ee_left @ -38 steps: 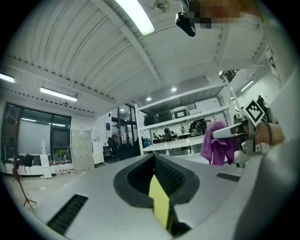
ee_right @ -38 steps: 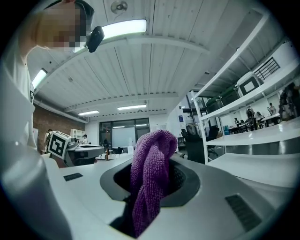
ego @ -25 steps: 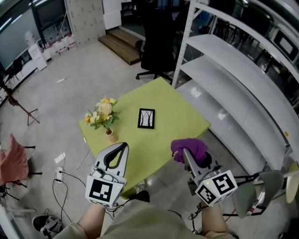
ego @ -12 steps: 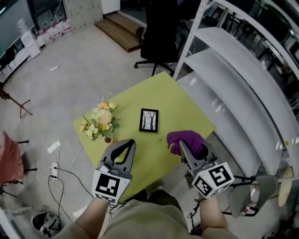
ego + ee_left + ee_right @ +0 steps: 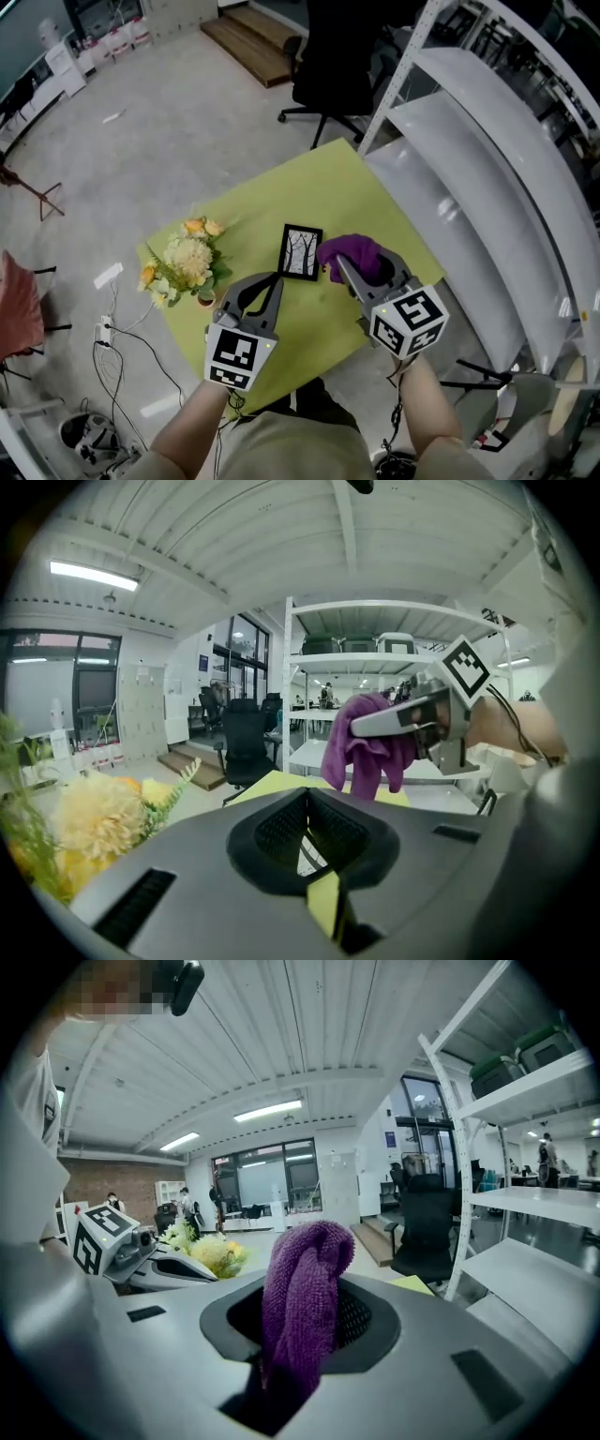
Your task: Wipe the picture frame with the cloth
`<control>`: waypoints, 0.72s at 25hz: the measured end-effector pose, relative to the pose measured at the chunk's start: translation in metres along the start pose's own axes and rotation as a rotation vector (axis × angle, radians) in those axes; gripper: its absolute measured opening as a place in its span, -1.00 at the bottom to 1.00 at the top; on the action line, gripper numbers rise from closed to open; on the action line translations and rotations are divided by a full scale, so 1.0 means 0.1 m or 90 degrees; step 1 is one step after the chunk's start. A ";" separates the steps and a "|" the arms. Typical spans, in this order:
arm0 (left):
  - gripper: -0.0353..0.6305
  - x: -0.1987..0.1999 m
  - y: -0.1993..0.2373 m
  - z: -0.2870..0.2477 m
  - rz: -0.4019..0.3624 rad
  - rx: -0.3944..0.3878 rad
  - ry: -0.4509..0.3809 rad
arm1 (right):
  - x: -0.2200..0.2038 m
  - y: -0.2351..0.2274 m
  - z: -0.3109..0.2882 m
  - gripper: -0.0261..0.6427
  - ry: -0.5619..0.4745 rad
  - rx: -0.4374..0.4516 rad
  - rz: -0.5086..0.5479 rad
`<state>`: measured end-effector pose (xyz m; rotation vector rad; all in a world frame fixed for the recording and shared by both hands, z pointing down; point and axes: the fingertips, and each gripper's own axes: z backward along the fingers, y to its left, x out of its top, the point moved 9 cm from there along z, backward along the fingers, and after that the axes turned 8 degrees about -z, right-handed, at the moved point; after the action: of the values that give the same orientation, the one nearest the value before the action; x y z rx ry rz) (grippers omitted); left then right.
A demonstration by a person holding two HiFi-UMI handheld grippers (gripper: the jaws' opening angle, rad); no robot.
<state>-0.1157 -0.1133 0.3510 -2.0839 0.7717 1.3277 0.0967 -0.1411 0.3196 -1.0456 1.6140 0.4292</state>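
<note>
R-gripper (image 5: pixel 343 269) nips cloth (image 5: pixel 356 251), L-gripper (image 5: pixel 274 280) seemingly closed

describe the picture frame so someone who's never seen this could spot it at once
Find the green table beside the white shelves. Near its middle, between the flowers and the purple cloth, sits the frame. It's the only flat black-edged rectangle, with bare trees on white.

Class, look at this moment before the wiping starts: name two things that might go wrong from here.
The picture frame lies loose on the table; with the left tool shut and not holding it, the cloth in the right tool may push it along. The vase of flowers stands close beside the left tool and might get knocked over.
</note>
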 end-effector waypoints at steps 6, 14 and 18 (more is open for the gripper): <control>-0.87 -0.35 0.12 -0.54 0.035 0.015 0.059 | -0.22 -0.44 -0.68 -0.60 0.050 0.034 0.019; -0.87 -0.79 0.19 -1.07 0.064 0.017 0.114 | -0.66 -0.72 -1.46 -0.59 0.119 0.064 0.053; -0.87 -1.02 0.20 -1.26 0.082 0.012 0.144 | -0.91 -0.77 -1.78 -0.59 0.149 0.075 0.074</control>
<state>-0.0891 -0.1986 0.4883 -2.2265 1.0248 1.1574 0.0524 -0.2772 0.4787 -0.9424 1.8924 0.2924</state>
